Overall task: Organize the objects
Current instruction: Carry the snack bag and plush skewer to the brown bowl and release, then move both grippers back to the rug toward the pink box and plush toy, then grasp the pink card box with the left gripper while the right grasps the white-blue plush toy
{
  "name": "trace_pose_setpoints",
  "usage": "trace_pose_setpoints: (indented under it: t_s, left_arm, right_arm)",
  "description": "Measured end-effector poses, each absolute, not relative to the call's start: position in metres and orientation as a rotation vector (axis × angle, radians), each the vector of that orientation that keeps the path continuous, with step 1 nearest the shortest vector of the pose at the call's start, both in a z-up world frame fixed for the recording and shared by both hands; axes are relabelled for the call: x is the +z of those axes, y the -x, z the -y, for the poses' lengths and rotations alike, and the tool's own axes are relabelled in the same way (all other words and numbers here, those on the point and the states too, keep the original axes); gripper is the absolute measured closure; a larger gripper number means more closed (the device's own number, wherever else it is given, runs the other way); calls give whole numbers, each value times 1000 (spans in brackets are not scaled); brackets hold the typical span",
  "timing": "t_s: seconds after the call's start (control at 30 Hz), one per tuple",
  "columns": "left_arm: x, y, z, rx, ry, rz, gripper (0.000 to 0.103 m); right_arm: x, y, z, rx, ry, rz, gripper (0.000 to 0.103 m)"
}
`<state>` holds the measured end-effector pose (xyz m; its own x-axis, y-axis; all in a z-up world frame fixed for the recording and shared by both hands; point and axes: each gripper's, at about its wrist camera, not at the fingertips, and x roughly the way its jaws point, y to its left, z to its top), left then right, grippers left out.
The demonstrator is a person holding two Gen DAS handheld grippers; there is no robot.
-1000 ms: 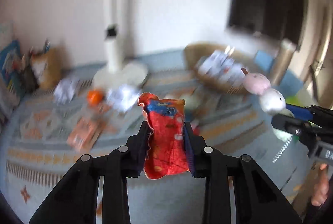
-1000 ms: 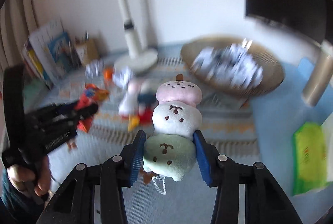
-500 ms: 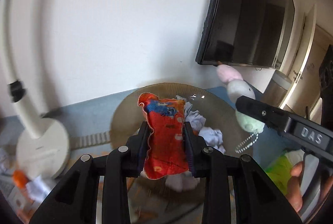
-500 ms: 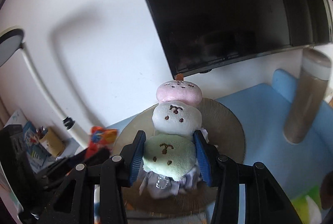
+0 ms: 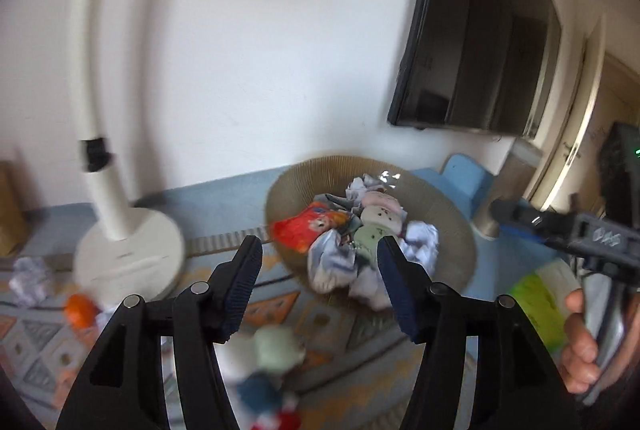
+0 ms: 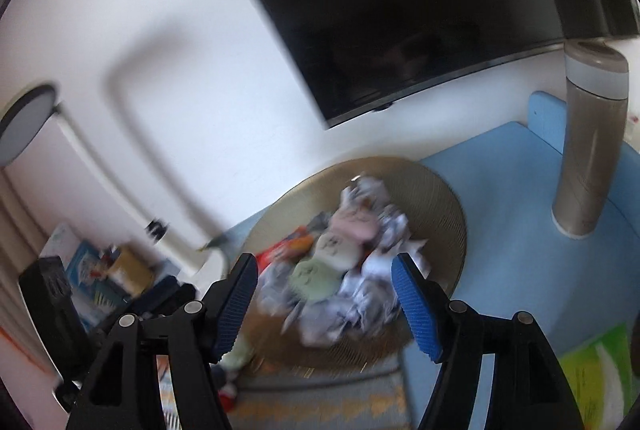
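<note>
A round tan basket (image 5: 452, 214) (image 6: 440, 190) on the table holds crumpled white papers, the red snack packet (image 5: 306, 228) (image 6: 280, 250) and the three-ball plush toy (image 5: 374, 226) (image 6: 332, 254) of pink, white and green. My left gripper (image 5: 320, 258) hovers just in front of the basket, jaws opening, nothing between its pads. My right gripper (image 6: 324, 274) hangs over the basket's near side, jaws opening too, the plush lying loose beyond them. In the left wrist view the right gripper (image 5: 516, 214) reaches in from the right, held by a hand (image 5: 580, 342).
A white lamp (image 5: 120, 250) stands left of the basket. Crumpled paper (image 5: 28, 278), an orange ball (image 5: 80, 310) and a small blurred doll (image 5: 268, 370) lie on the patterned mat. A tall tan bottle (image 6: 588, 158), a green pack (image 6: 592, 382) and a wall screen (image 6: 400, 10) are to the right.
Both grippers opened. The red packet dropped from the left one into the basket, the plush from the right one. The left gripper swung back leftward, the lamp returning to view.
</note>
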<state>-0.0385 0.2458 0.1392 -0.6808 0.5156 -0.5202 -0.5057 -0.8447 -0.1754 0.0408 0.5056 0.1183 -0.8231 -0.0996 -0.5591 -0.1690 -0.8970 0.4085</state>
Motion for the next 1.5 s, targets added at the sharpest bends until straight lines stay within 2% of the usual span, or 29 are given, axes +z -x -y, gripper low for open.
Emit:
trace_pose_setpoints:
  t_s: [0.1, 0.13, 0.17, 0.2, 0.27, 0.33, 0.57, 0.73, 0.9, 1.0, 1.1, 1.17, 1.23, 1.33, 1.4, 1.5]
  left_arm:
    - [146, 5, -198, 2560, 750, 48, 44]
    - [146, -1, -182, 2597, 751, 65, 23]
    - [144, -11, -164, 2654, 753, 88, 9]
    - [141, -19, -149, 2708, 745, 105, 1]
    - [130, -39, -115, 2828, 713, 123, 1]
    - [110, -47, -87, 2866, 796, 99, 1]
    - [45, -39, -31, 2970, 987, 54, 1]
    - [35, -29, -13, 2903, 1117, 172, 1]
    - [36, -32, -18, 2892, 1126, 162, 1]
    - [37, -22, -24, 2831, 1184, 65, 1]
    - [41, 0, -37, 2811, 1231, -201, 1]
    - [41, 17, -43, 2826, 1184, -313, 2]
    - [33, 33, -42, 2770, 1201, -272, 5]
    - [22, 50, -31, 2685, 1275, -62, 11]
    - [23, 49, -30, 2684, 1260, -52, 11]
    - [25, 44, -29, 2681, 1238, -47, 11]
  right_arm:
    - [116, -56, -470, 2931, 1002, -630, 34]
    - [115, -62, -458, 2950, 1022, -601, 34]
    - [111, -69, -441, 2972, 1046, -568, 34]
    - [108, -74, -429, 2986, 1066, -548, 33]
    - [94, -85, -402, 3004, 1108, -501, 25]
    - [80, -90, -381, 2990, 1133, -453, 22]
    - [24, -93, -330, 2977, 1142, -278, 22]
    - [9, -84, -327, 2925, 1218, -255, 22]
    - [8, -83, -321, 2927, 1233, -196, 22]
    - [4, -74, -319, 2935, 1386, -227, 22]
    - [2, -54, -324, 2860, 1623, -424, 22]
    - [4, -32, -324, 2836, 1704, -483, 21]
    - [1, -17, -319, 2838, 1683, -436, 21]
    - [-3, -9, -307, 2860, 1629, -400, 19]
    - [-2, -14, -287, 2948, 1716, -435, 19]
    - [3, -33, -256, 3063, 1811, -339, 20]
